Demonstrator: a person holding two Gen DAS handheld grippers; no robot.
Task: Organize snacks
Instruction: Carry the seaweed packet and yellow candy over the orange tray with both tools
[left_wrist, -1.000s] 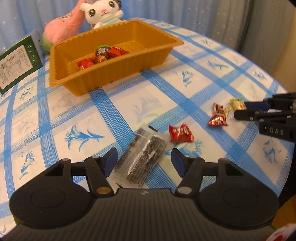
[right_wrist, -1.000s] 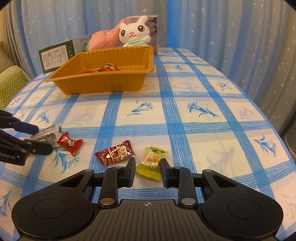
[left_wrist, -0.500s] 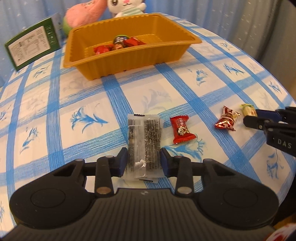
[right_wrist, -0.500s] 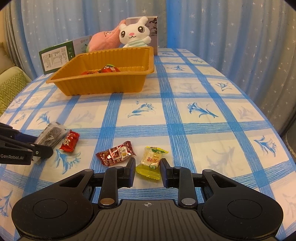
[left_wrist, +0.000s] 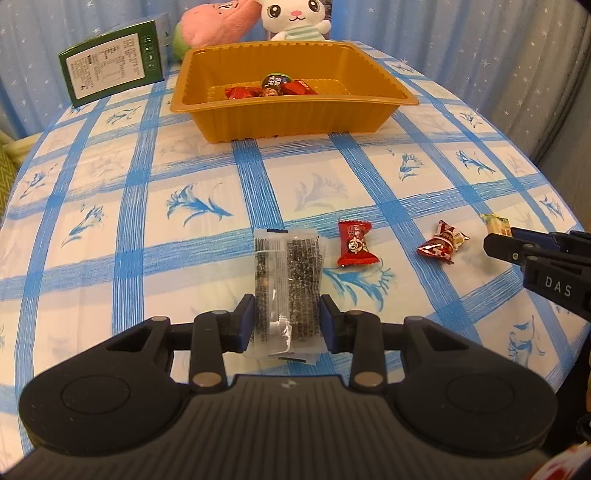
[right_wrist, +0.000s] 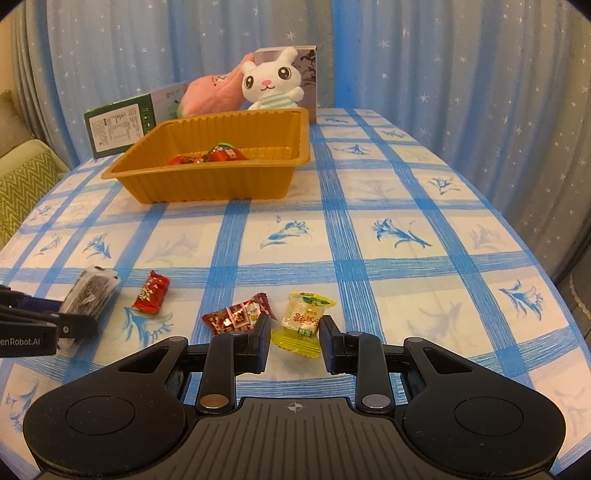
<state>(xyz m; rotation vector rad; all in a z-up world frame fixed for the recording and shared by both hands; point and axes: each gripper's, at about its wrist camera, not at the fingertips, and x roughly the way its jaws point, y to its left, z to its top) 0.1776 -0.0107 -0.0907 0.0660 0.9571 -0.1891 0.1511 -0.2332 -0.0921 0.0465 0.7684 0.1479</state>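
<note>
- Blue-checked cloth covers the table (left_wrist: 424, 173), with the loose snacks in a row along its near side.
- Farthest left, the left tongs (left_wrist: 287, 324) have just closed and are clenched on the near end of a clear packet of dark seaweed-like strips (left_wrist: 286, 284); both blue pads press its long sides, and the packet's far end points toward the tray.
- Just right of the packet lies a red wrapped candy (left_wrist: 355, 244), apart from it, flat on the cloth.
- Next comes a dark red candy with twisted ends (right_wrist: 240, 314), just beside the left finger of the right tongs, outside the gap.
- The right tongs (right_wrist: 293, 341) sit at the yellow wrapped candy (right_wrist: 301, 323), which lies between the narrow-set fingers (a sliver of cloth shows on either side, and whether the pads actually pinch the wrapper I cannot tell).
- At the far side stands the orange ribbed tray (left_wrist: 295, 118), already holding a few red-wrapped candies (left_wrist: 271, 88).
- Behind the tray: a green box (left_wrist: 110, 74) to the left, then a pink plush (left_wrist: 218, 24) and a white rabbit plush (left_wrist: 293, 18) against the starred blue curtain (right_wrist: 443, 55).
</note>
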